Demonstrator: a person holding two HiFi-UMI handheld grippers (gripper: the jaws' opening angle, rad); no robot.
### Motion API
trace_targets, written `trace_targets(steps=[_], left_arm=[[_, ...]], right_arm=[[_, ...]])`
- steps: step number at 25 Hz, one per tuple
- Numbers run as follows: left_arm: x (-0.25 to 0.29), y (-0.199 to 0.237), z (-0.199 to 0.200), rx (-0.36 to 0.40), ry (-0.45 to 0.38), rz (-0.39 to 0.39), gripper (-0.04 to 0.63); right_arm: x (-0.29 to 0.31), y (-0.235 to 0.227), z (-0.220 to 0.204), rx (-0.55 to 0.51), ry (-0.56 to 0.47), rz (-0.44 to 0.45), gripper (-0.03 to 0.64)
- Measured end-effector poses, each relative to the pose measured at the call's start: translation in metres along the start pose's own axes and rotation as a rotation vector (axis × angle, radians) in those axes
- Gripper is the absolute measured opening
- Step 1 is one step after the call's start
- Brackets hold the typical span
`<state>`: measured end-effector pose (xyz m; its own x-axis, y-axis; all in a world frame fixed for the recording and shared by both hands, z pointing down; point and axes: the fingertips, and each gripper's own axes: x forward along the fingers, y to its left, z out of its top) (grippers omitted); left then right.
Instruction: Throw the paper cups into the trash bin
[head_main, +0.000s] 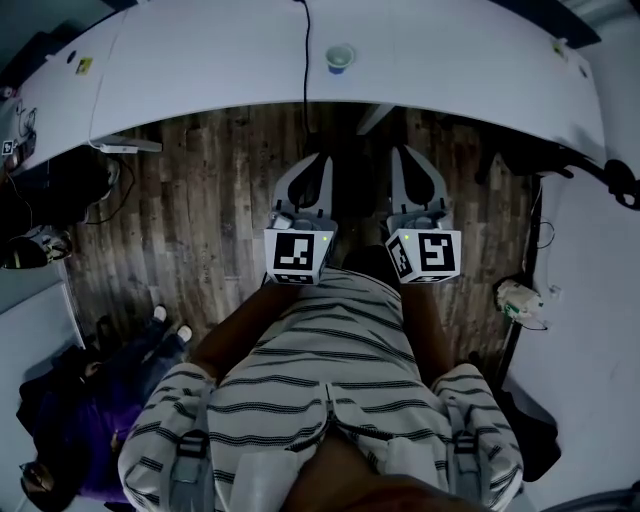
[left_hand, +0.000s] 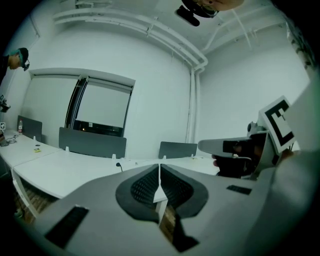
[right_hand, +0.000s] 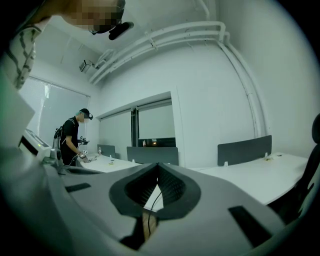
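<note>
A paper cup (head_main: 340, 58) with a blue band stands upright on the white curved desk (head_main: 200, 60), near its front edge. My left gripper (head_main: 308, 168) and right gripper (head_main: 416, 165) hover side by side close to my body, above the wooden floor and short of the desk edge. Both point toward the desk, well apart from the cup. In the left gripper view the left gripper (left_hand: 159, 172) has its pads pressed together with nothing between them. The right gripper (right_hand: 158, 172) looks the same in its own view. I see no trash bin that I can tell.
A black cable (head_main: 306, 70) runs across the desk and down beside the cup. A white power strip (head_main: 125, 146) hangs under the desk at left. Dark bags and shoes (head_main: 170, 325) lie at lower left, a small white device (head_main: 520, 300) at right. A person (right_hand: 72, 142) stands at a far desk.
</note>
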<state>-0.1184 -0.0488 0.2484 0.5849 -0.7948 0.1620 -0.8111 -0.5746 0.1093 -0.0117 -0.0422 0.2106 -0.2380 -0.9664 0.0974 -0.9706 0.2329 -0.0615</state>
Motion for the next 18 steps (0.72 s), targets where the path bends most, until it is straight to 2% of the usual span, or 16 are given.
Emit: trace_targets(steps=[5, 14, 18], left_arm=[[0.018, -0.002, -0.01, -0.014, 0.019, 0.022, 0.026], [0.059, -0.007, -0.027, 0.03, 0.066, 0.162, 0.026], [0.077, -0.011, -0.032, 0.017, 0.055, 0.203, 0.026]], right_arm=[[0.01, -0.009, -0.008, -0.008, 0.022, 0.028, 0.018], [0.011, -0.044, -0.028, -0.002, 0.06, 0.1, 0.018], [0.007, -0.056, -0.045, 0.014, 0.089, 0.132, 0.018]])
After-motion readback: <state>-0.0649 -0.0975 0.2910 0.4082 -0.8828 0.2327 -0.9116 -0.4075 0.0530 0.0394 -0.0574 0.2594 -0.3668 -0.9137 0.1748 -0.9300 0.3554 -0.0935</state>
